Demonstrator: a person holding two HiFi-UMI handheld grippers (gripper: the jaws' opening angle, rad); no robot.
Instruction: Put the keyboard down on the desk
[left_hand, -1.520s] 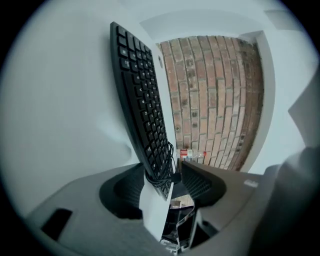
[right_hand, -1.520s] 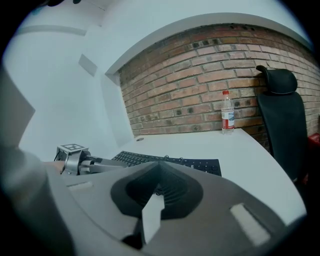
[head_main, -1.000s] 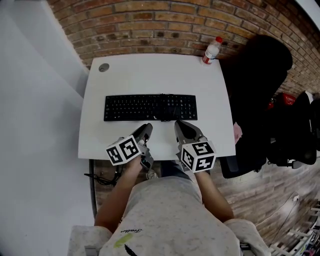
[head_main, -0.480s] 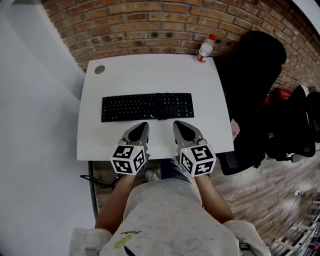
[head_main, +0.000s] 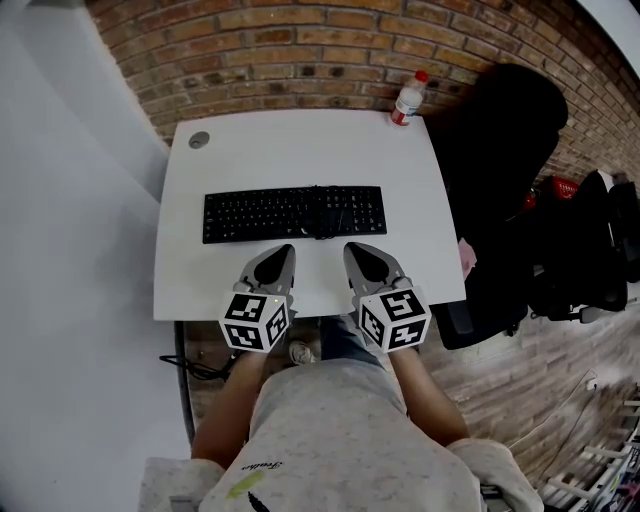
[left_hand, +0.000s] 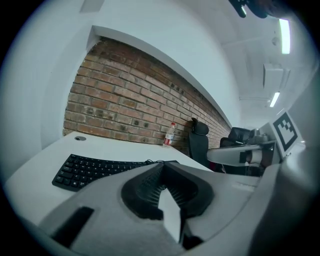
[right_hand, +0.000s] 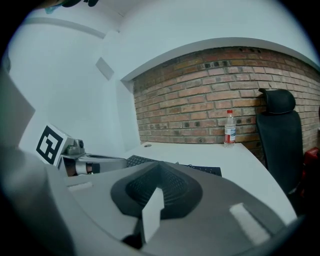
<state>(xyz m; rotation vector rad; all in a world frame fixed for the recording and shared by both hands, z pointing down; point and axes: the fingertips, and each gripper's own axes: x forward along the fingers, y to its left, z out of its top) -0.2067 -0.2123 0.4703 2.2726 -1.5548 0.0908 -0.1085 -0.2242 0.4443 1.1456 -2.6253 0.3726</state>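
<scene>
A black keyboard (head_main: 295, 213) lies flat across the middle of the white desk (head_main: 250, 155), with its cable bunched at its front edge. Both grippers hover side by side over the desk's near edge, a short way back from the keyboard. My left gripper (head_main: 283, 250) is shut with nothing in it, and the keyboard (left_hand: 95, 170) shows beyond its tips. My right gripper (head_main: 352, 248) is shut and empty too, with the keyboard (right_hand: 170, 167) partly hidden behind its jaws.
A clear water bottle with a red cap (head_main: 406, 100) stands at the desk's far right corner. A round cable grommet (head_main: 199, 140) sits at the far left. A black office chair (head_main: 500, 200) stands right of the desk. A brick wall (head_main: 300, 50) lies behind.
The left gripper has shut and swung from a tilt to point straight at the keyboard. The right gripper has barely moved. The keyboard has stayed in place.
</scene>
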